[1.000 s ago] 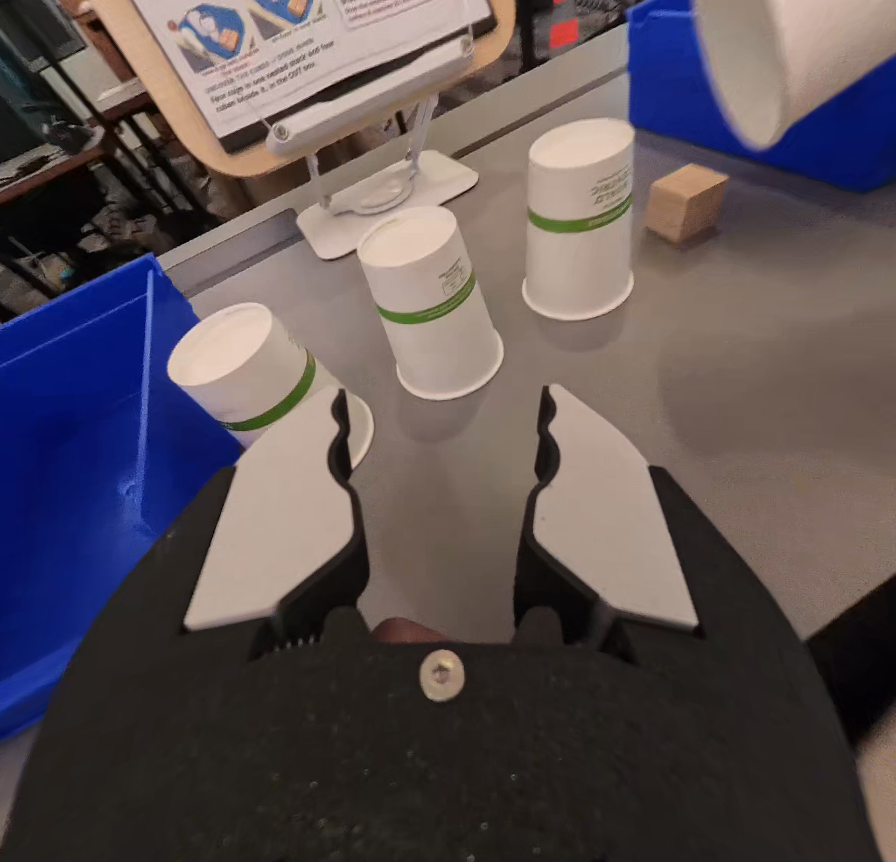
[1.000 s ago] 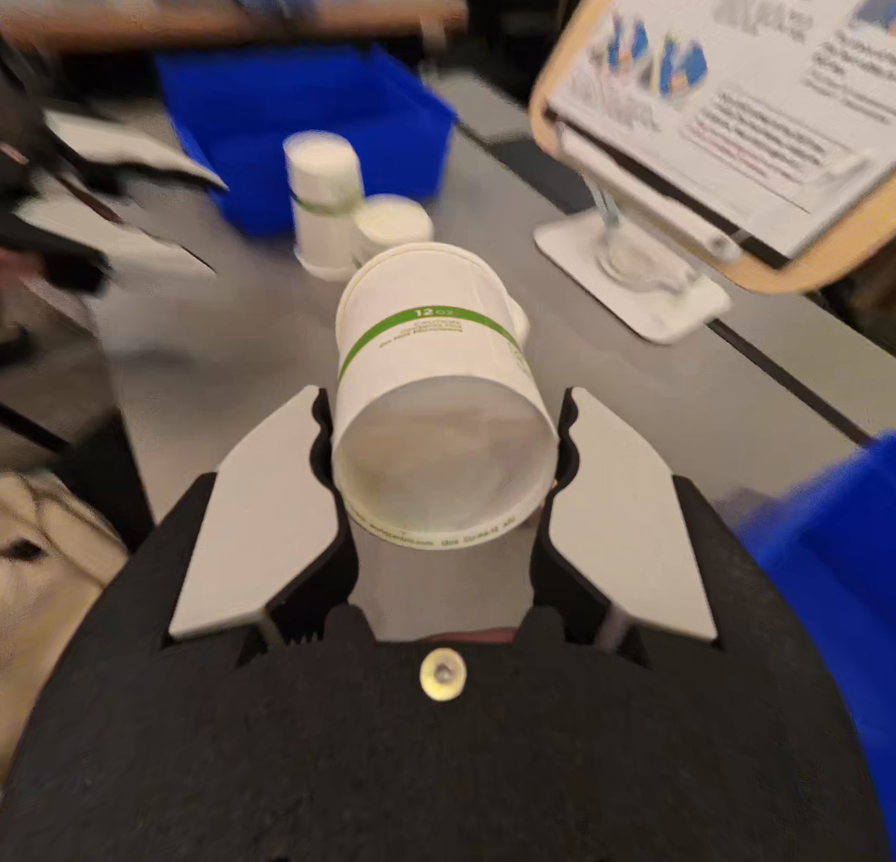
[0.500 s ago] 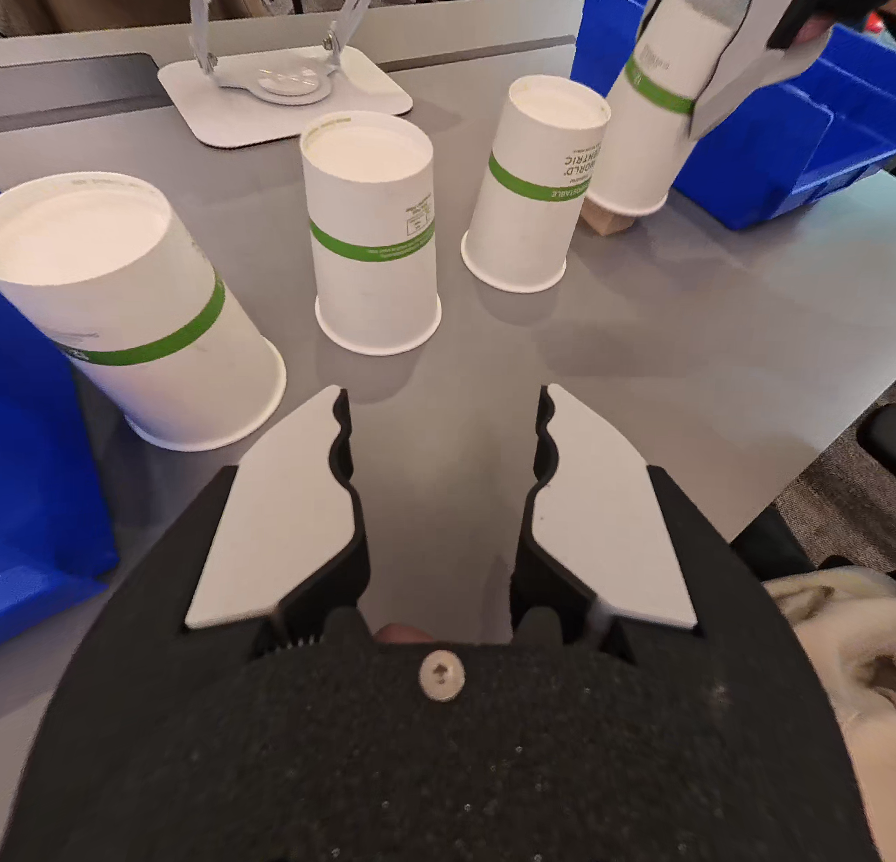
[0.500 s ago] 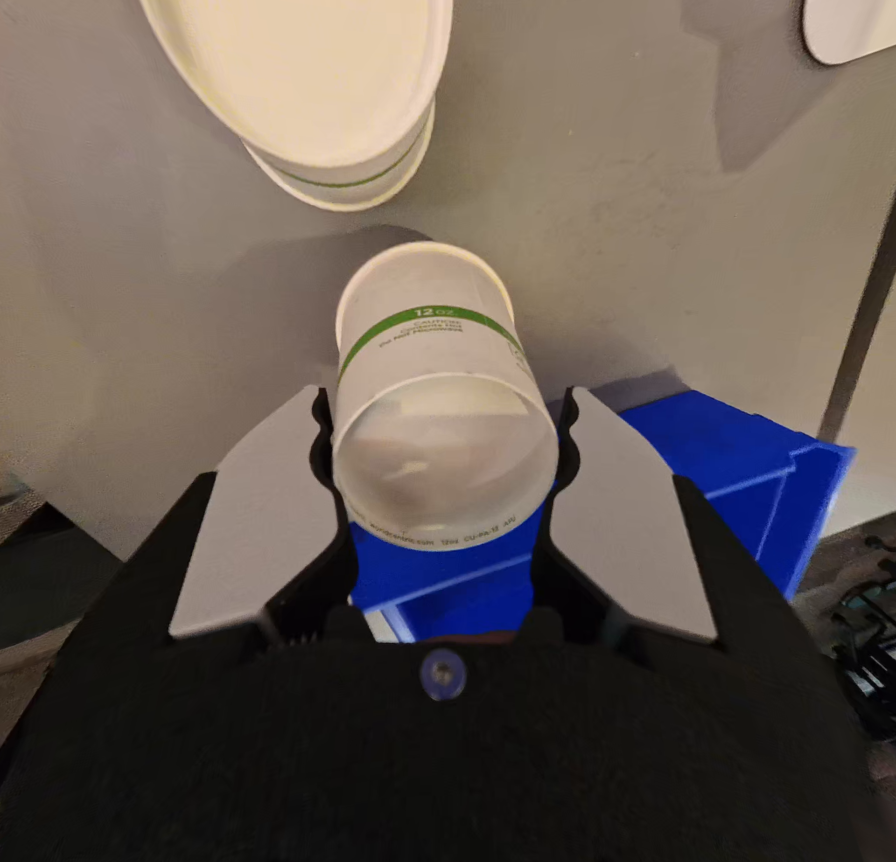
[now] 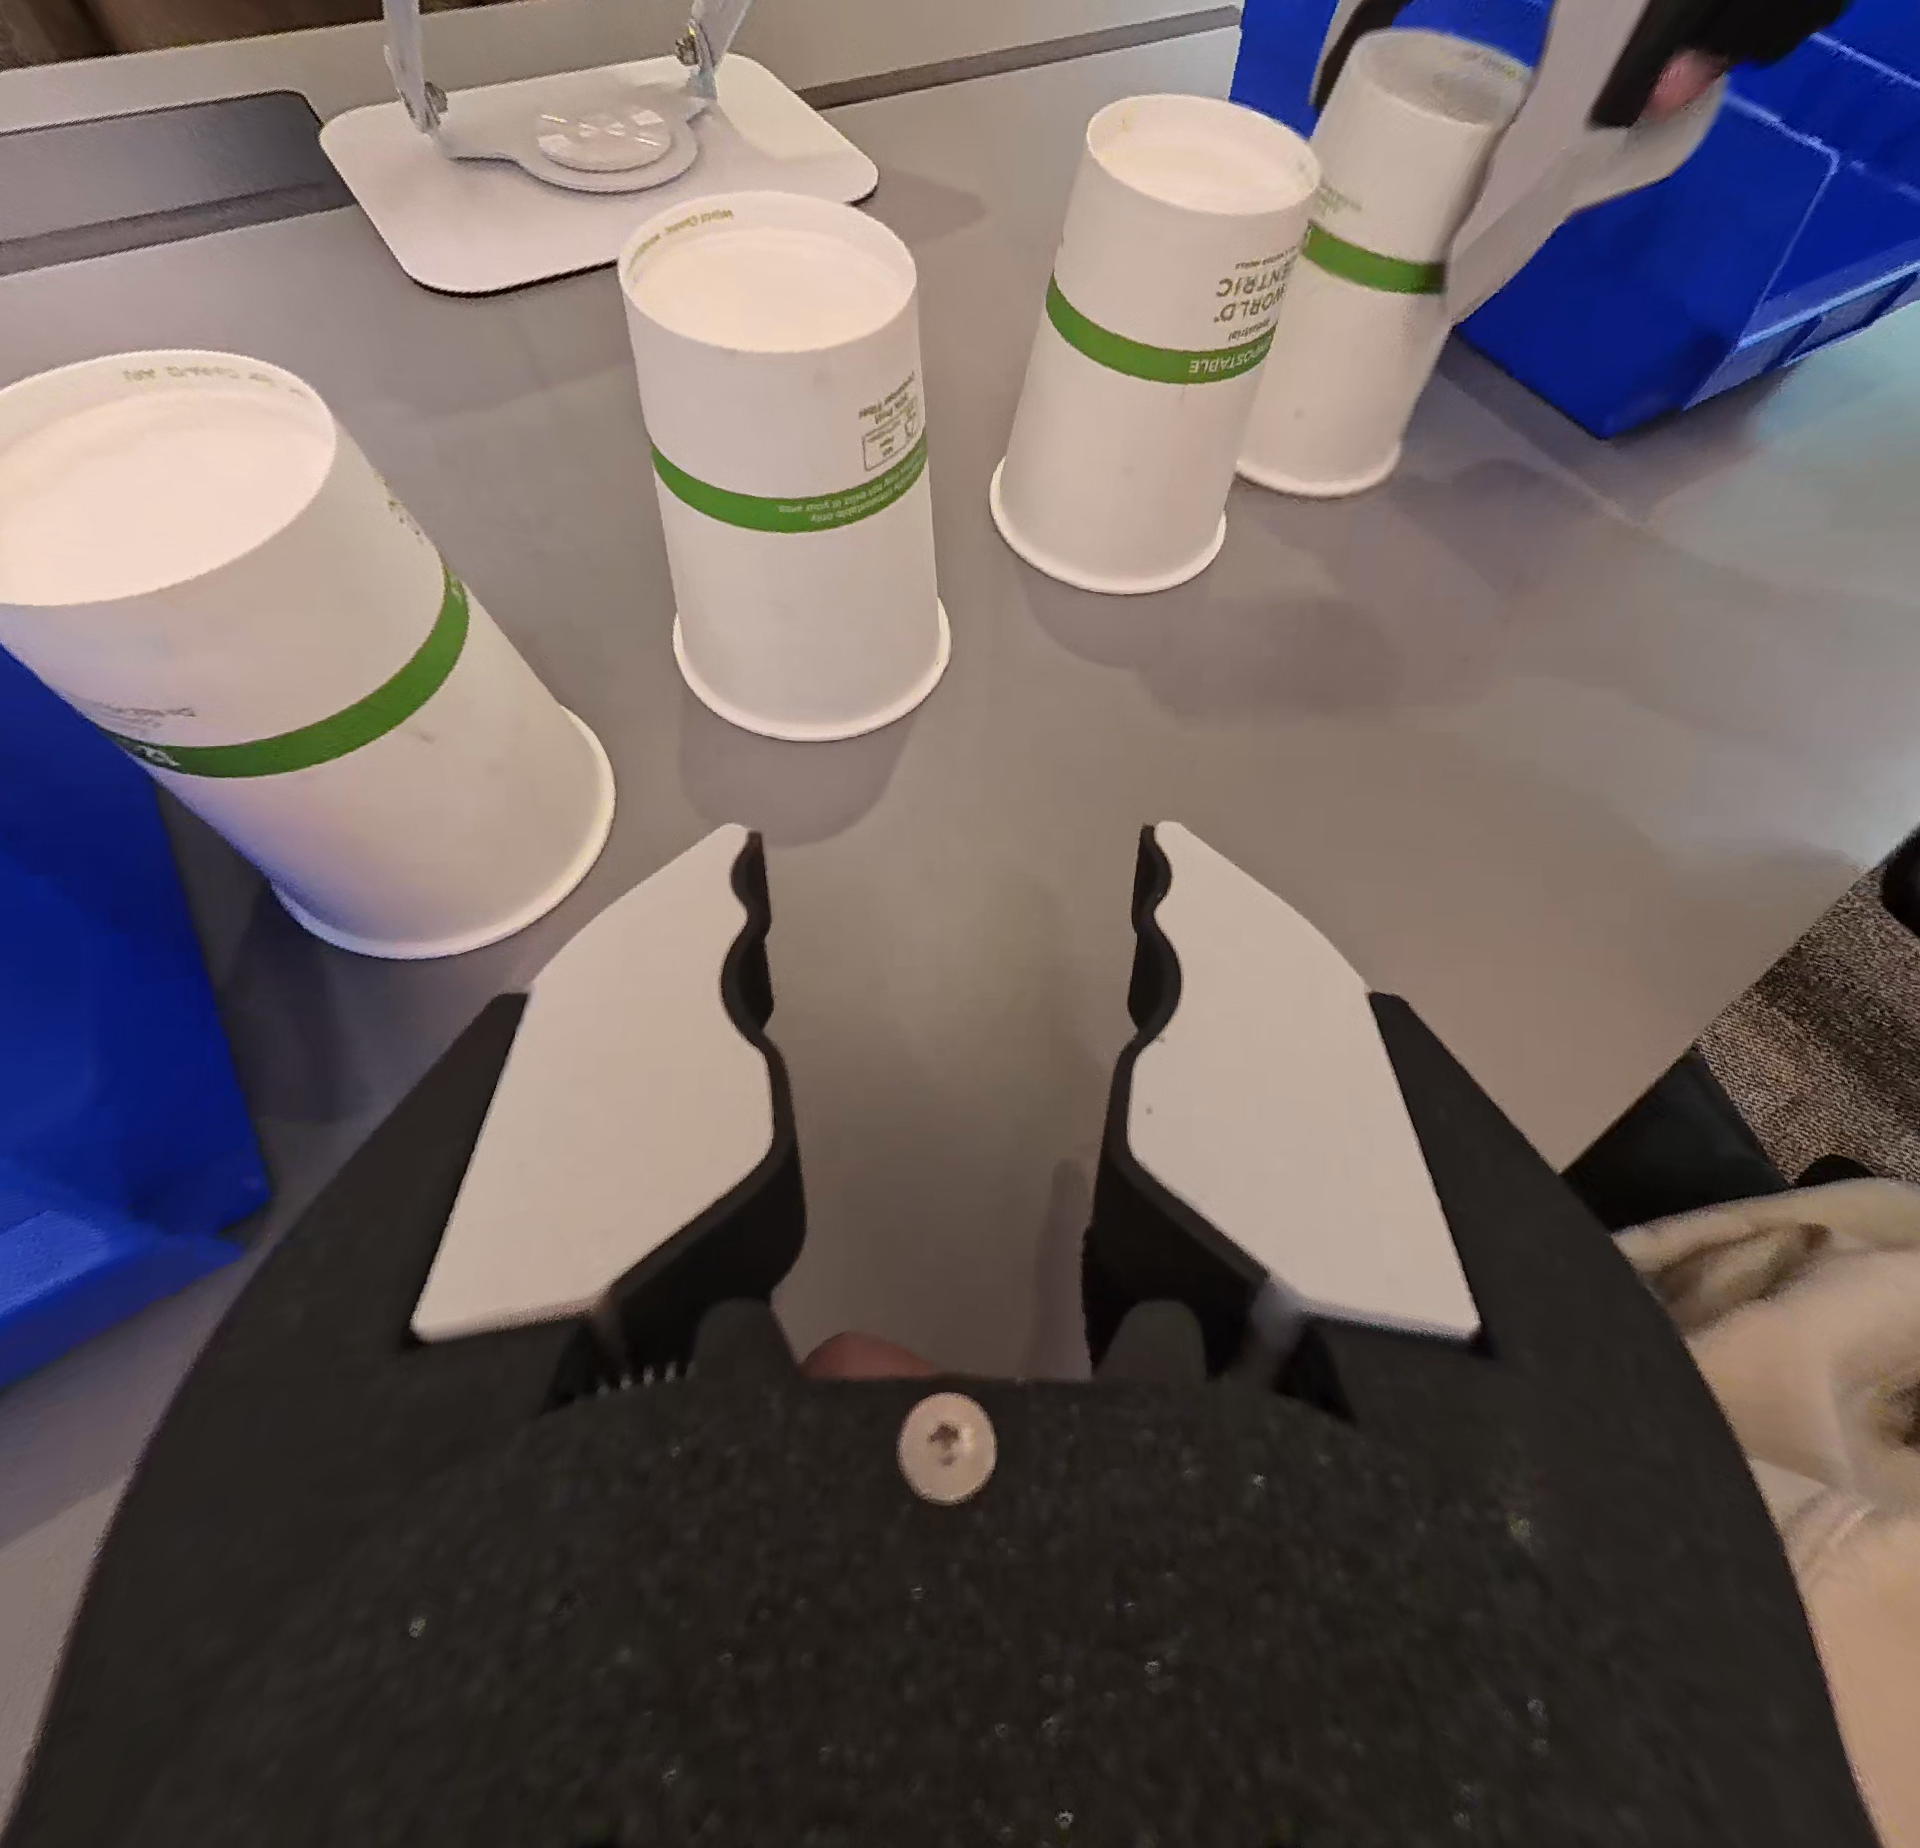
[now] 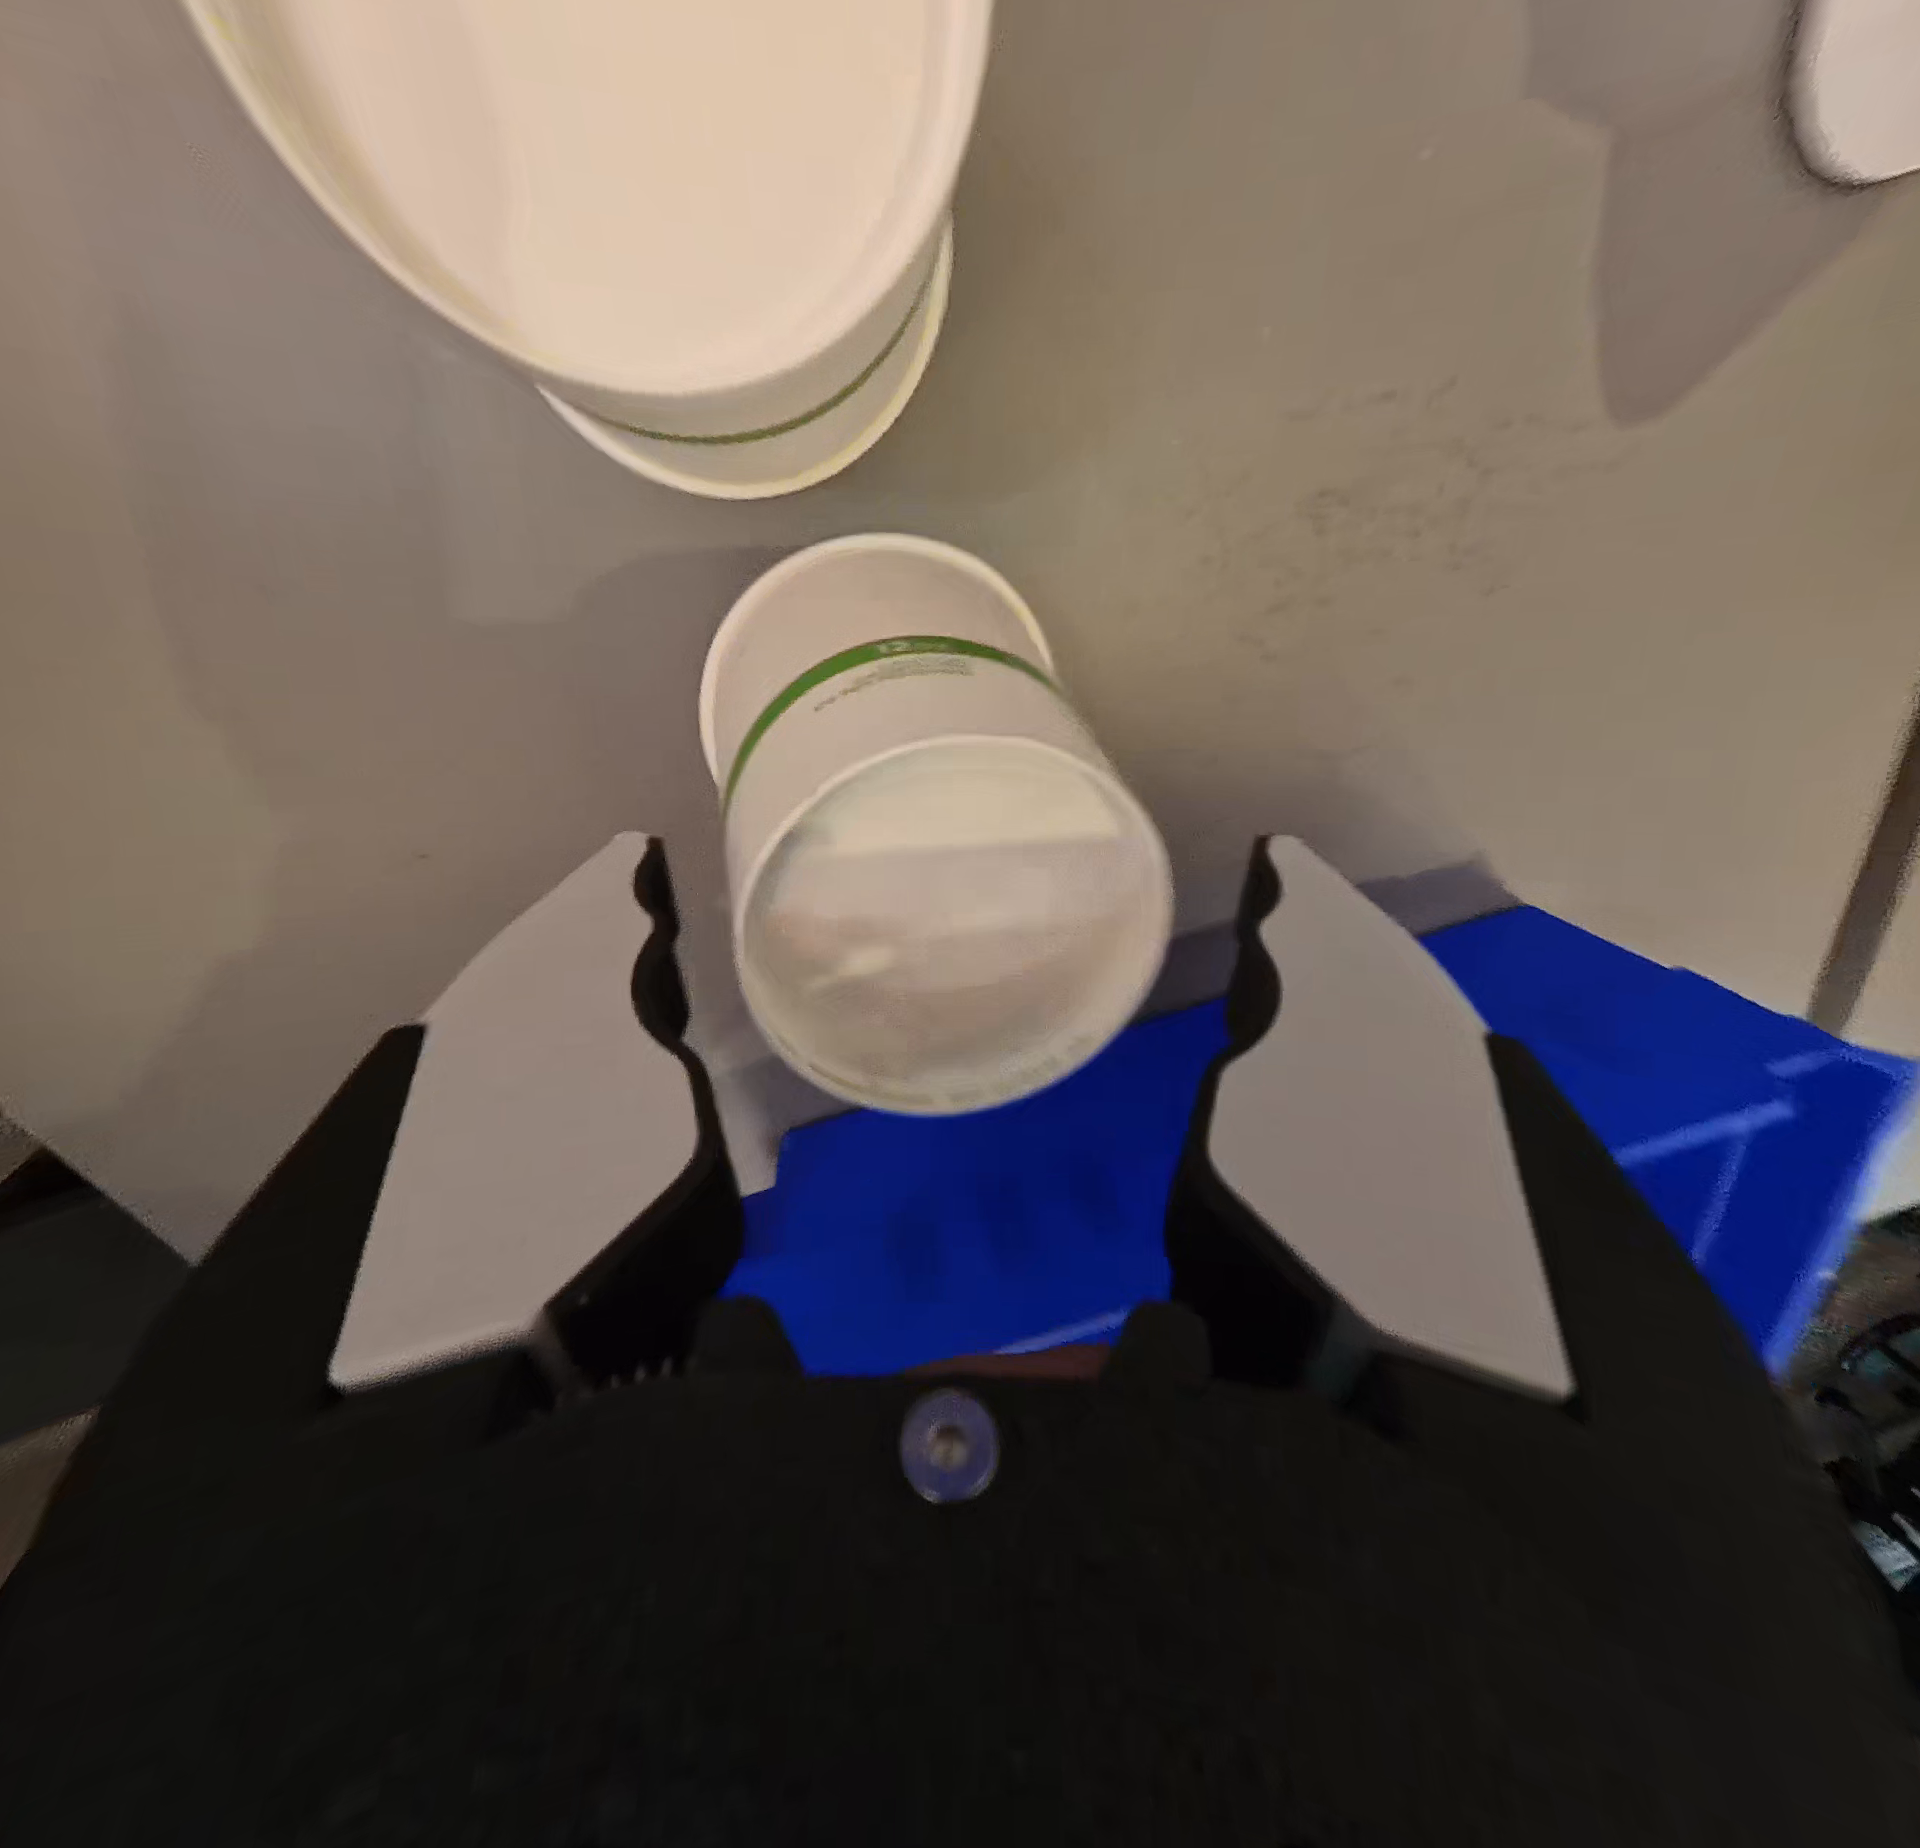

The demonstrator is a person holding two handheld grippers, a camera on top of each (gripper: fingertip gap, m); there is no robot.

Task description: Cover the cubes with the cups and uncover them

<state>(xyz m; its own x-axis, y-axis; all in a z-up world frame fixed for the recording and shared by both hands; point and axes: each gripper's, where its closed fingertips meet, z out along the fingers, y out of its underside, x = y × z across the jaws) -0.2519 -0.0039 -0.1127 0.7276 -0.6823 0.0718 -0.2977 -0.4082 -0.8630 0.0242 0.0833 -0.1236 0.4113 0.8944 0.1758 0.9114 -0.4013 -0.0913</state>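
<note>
Several white paper cups with green bands stand upside down in a row on the grey table [image 5: 1351, 759]: a left cup [image 5: 281, 655], a second [image 5: 790, 489], a third [image 5: 1143, 364] and a far right cup [image 5: 1340, 385]. My left gripper [image 5: 948, 842] is open and empty, above the table in front of the row. My right gripper [image 6: 956, 848] points down over the far right cup [image 6: 935, 925]; its jaws are open with a gap on each side of the cup. It also shows in the left wrist view [image 5: 1413, 167]. No cube is visible.
A blue bin [image 5: 94, 967] stands at the left of the table and another blue bin [image 5: 1714, 271] at the back right, also under my right gripper [image 6: 956, 1237]. A white stand base [image 5: 603, 167] sits behind the cups. The table edge [image 5: 1714, 915] runs close on the right.
My right gripper brought its cup down over the wooden cube, which is now hidden, and opened its jaws. My left gripper stayed open and moved a little closer to the row.
</note>
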